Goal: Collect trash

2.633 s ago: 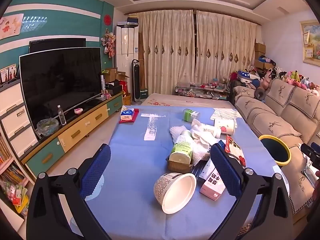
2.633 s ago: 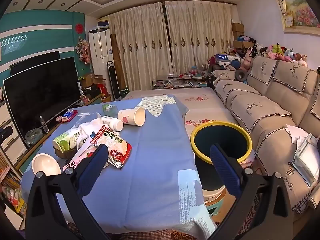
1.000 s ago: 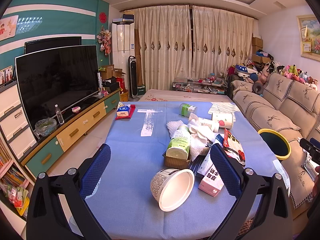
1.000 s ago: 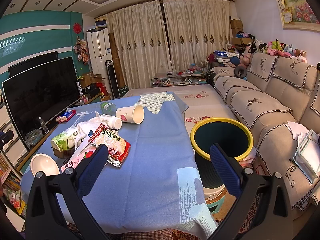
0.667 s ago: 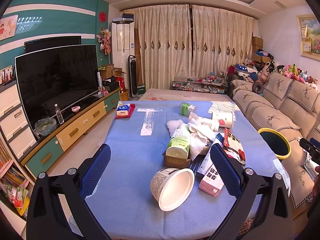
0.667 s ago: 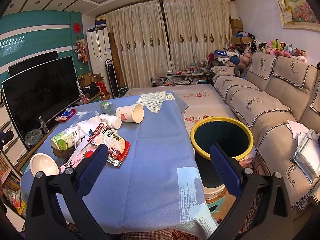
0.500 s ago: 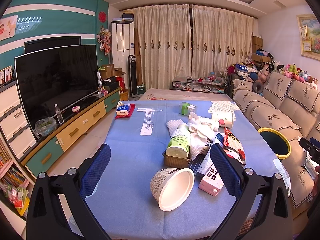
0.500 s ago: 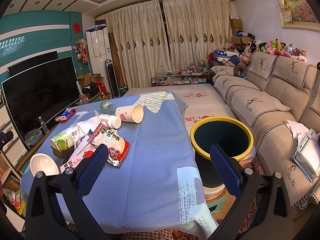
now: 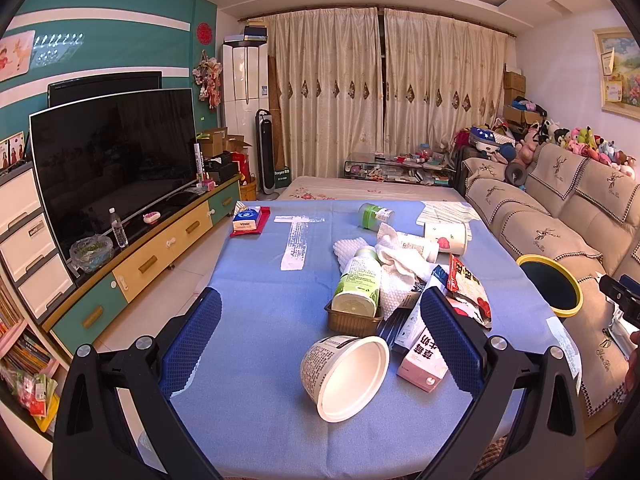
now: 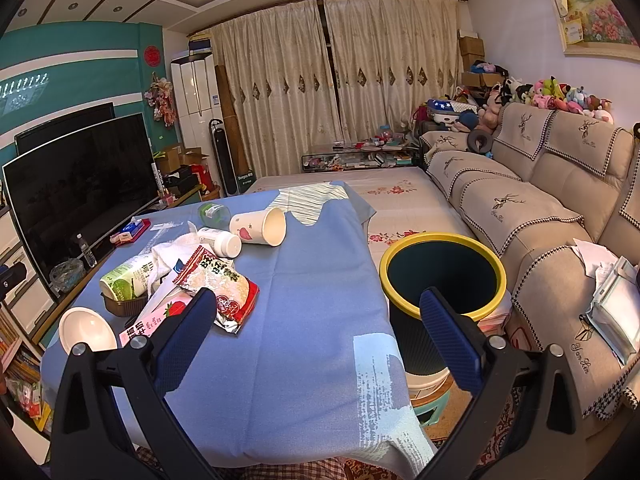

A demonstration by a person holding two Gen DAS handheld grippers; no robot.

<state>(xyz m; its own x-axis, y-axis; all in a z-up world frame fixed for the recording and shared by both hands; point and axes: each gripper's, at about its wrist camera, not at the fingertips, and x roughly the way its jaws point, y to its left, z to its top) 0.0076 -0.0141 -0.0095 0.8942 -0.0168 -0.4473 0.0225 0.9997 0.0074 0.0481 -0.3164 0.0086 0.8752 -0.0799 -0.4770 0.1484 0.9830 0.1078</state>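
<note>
Trash lies in a heap on the blue-covered table [image 9: 260,320]: a tipped white noodle bowl [image 9: 346,376], a pink carton [image 9: 422,356], a green bottle [image 9: 358,280] in a brown tray, a red snack bag [image 10: 222,286], a paper cup [image 10: 260,226] on its side. A dark bin with a yellow rim [image 10: 442,276] stands right of the table. My left gripper [image 9: 320,332] hangs open just before the noodle bowl. My right gripper [image 10: 316,330] is open over the table's near right edge, beside the bin. Both hold nothing.
A TV and a low cabinet [image 9: 160,248] run along the left wall. A beige sofa [image 10: 540,216] lies to the right, with papers on its near seat. A red tissue pack [image 9: 248,220] sits at the table's far left. A white cloth [image 9: 400,264] lies among the trash.
Both grippers have stayed nearly still over the last second; since 2.6 s ago the left one has pulled back slightly and levelled. Nothing on the table has moved.
</note>
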